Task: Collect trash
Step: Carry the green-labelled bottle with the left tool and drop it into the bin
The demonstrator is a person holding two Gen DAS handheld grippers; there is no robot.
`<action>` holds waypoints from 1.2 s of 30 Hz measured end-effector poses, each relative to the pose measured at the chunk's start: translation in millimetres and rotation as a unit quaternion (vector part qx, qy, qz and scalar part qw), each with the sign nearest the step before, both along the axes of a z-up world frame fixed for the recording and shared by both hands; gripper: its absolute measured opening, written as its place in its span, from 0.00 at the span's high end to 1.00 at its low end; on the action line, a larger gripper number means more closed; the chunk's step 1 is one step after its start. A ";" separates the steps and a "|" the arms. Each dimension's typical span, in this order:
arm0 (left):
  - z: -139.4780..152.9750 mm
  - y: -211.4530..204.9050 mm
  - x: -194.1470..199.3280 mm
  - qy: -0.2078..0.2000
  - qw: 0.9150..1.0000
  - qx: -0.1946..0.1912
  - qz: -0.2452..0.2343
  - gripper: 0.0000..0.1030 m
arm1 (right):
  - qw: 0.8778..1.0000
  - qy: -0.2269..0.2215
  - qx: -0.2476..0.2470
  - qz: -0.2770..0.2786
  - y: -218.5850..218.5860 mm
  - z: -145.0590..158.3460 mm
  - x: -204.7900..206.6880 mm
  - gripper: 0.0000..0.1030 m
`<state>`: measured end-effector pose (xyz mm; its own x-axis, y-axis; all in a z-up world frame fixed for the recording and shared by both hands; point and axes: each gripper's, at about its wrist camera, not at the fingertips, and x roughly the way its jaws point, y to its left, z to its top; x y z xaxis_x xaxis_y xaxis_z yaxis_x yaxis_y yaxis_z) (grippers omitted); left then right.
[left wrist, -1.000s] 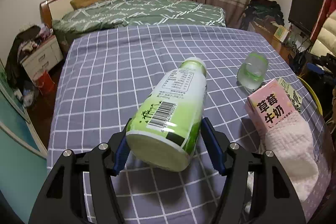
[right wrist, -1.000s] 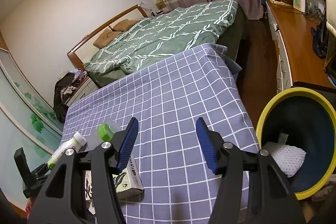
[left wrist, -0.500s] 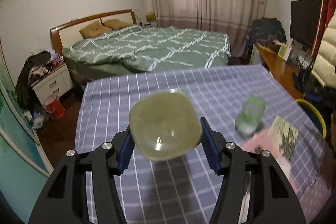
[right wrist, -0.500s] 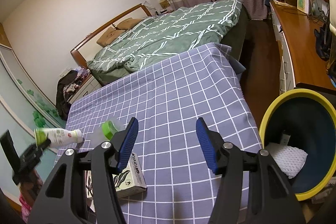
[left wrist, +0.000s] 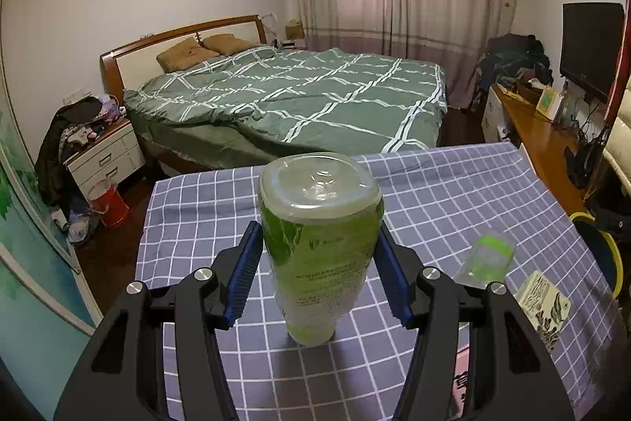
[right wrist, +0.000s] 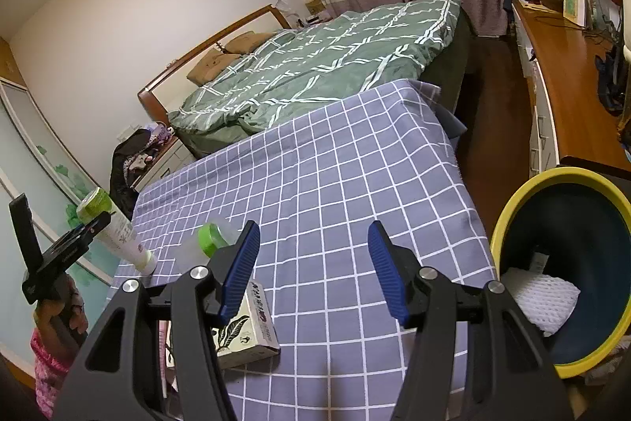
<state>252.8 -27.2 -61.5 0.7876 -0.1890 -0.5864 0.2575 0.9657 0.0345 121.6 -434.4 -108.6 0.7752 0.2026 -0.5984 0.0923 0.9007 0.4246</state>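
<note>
Left gripper (left wrist: 318, 271) has just closed its pads onto the green drink bottle (left wrist: 321, 243), held base-up above the checked tablecloth (left wrist: 453, 200). Right gripper (right wrist: 313, 267) hangs open, empty, yellow-rimmed bin (right wrist: 508, 219) to its right.

Dim, warm indoor light; strong fisheye bending and dark vignetted corners (both views), focus sharp.

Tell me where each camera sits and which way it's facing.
Left wrist: on the left tool, looking down across the table at the bed; its fingers clamp the bottle.
Right wrist: on the right tool, open, facing the table's far corner and the bin; a hand shows far left.
Shared: bottle, cup, carton, bed, table.
</note>
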 end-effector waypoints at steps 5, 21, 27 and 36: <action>15.7 -9.9 -6.9 -0.011 1.000 -0.002 -0.014 0.45 | 1.000 -0.009 -0.001 -0.006 -2.4 5.3 -5.2 0.47; 97.3 -146.7 -80.0 -0.031 0.987 -0.025 -0.154 0.45 | 0.992 -0.020 -0.083 -0.091 -76.8 29.2 -130.2 0.47; 102.8 -245.4 -107.9 -0.018 0.970 -0.036 -0.240 0.45 | 0.984 -0.010 -0.092 -0.154 -118.4 20.1 -190.0 0.47; 76.5 -397.0 -123.5 0.023 0.942 -0.042 -0.331 0.45 | 0.974 0.001 -0.093 -0.205 -154.6 4.6 -236.9 0.47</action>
<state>129.3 -424.2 15.0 0.4550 -0.6773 -0.5780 0.8037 0.5919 -0.0610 -115.3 -589.0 -103.9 0.7667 -0.2360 -0.5970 0.4615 0.8491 0.2569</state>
